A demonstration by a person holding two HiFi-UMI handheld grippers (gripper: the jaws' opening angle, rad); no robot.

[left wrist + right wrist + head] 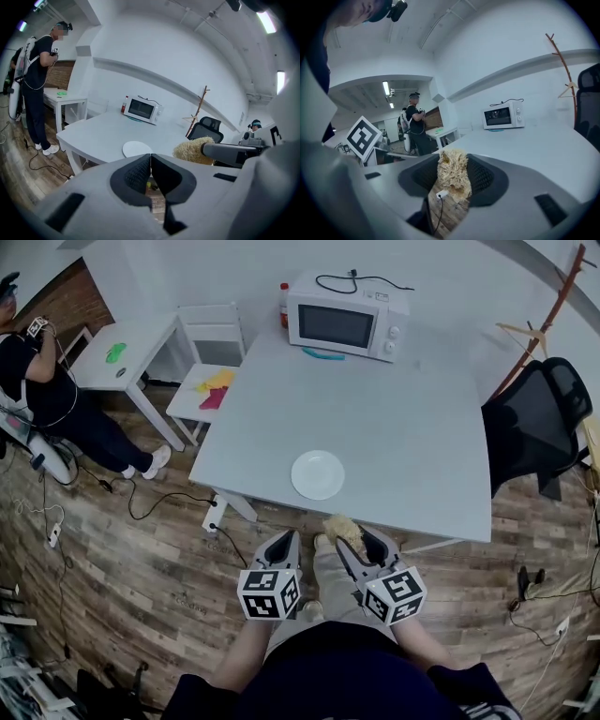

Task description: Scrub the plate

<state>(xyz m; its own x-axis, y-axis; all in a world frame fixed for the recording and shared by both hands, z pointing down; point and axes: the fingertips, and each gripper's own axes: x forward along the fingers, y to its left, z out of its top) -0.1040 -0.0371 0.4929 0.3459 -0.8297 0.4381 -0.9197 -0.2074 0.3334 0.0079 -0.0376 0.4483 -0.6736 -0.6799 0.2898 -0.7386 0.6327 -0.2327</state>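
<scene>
While the plate (318,473) sits alone near the front edge of the bench (403,418), the right hand-held gripper (357,538) pinches a fuzzy scrubber (342,528). The left hand-held gripper (283,542) is pressed together, empty. No scrubbing is done yet.

Both are light grey plastic shells, left gripper (285,537) and right gripper (353,534), with dark ribbed pads (135,174) lining the jaws. Behind the jaws sit black-and-white marker blocks: left cube (269,593), right cube (396,595). Wearer's got a dark top (347,681) and beige trousers (323,601).
</scene>
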